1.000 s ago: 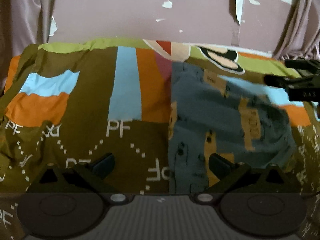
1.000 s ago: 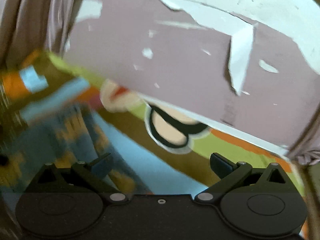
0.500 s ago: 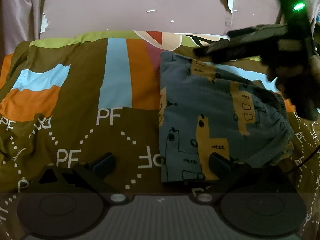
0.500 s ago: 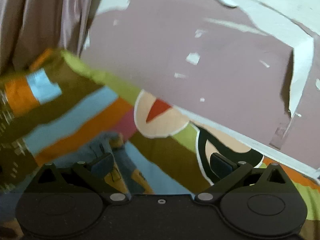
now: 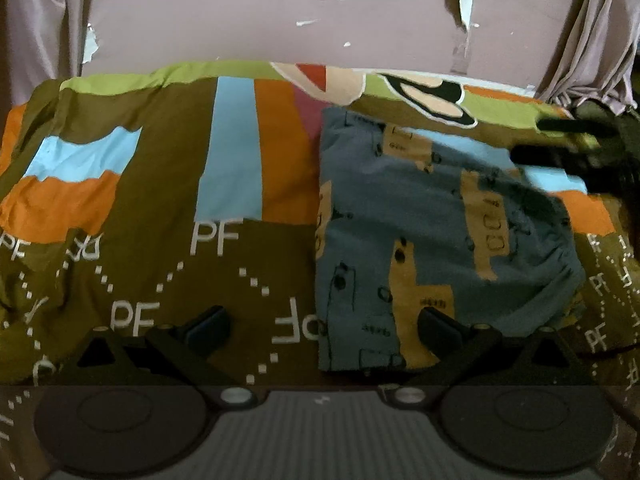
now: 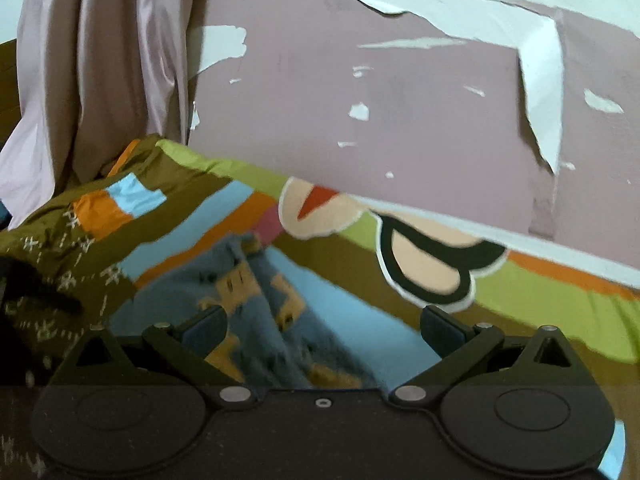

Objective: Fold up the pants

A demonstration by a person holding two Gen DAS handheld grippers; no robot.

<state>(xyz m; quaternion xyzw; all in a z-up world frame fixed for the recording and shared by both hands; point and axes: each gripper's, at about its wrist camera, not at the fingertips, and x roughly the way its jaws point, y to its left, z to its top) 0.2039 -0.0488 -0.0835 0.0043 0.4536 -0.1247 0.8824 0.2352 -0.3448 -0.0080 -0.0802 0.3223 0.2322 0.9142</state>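
The blue pants [image 5: 432, 232] with yellow digger prints lie folded in a flat rectangle on the patterned bedspread [image 5: 160, 208], right of centre in the left wrist view. My left gripper [image 5: 324, 326] is open and empty, held over the near left corner of the pants. My right gripper [image 6: 324, 326] is open and empty above the far end of the pants [image 6: 248, 304]. It also shows in the left wrist view [image 5: 568, 144] as dark fingers at the far right.
A mauve wall [image 5: 280, 16] with peeling paint stands behind the bed. Pale curtains hang at the left [image 6: 100, 64] and right [image 5: 592, 40]. The bedspread stretches out left of the pants.
My right gripper has dropped from high over the pants to the far right edge of the left view. The pants lie the same. My left gripper has barely shifted.
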